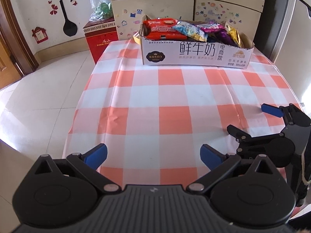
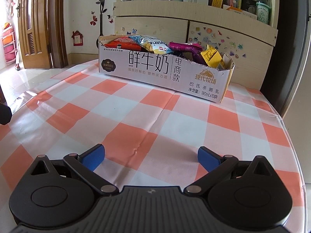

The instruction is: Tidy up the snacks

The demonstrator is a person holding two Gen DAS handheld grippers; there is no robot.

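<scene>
A white cardboard milk box (image 1: 194, 55) (image 2: 155, 71) stands at the far end of the checked table, filled with snack packets. An orange-red packet (image 1: 163, 30) (image 2: 122, 43) lies at its left end, a blue-and-white one (image 1: 189, 30) (image 2: 150, 42) in the middle, purple (image 1: 211, 29) (image 2: 184, 46) and yellow (image 2: 210, 57) ones to the right. My left gripper (image 1: 153, 157) hovers open over the table's near edge with nothing between its blue pads. My right gripper (image 2: 150, 158) (image 1: 250, 119) is open too, empty, well short of the box.
The orange-and-white checked tablecloth (image 1: 155, 101) (image 2: 136, 116) covers the table. A red carton (image 1: 101, 38) with a plastic bag (image 1: 100, 3) on top stands on the floor at far left. A stickered cabinet (image 2: 194, 31) with shelf clutter rises behind the box.
</scene>
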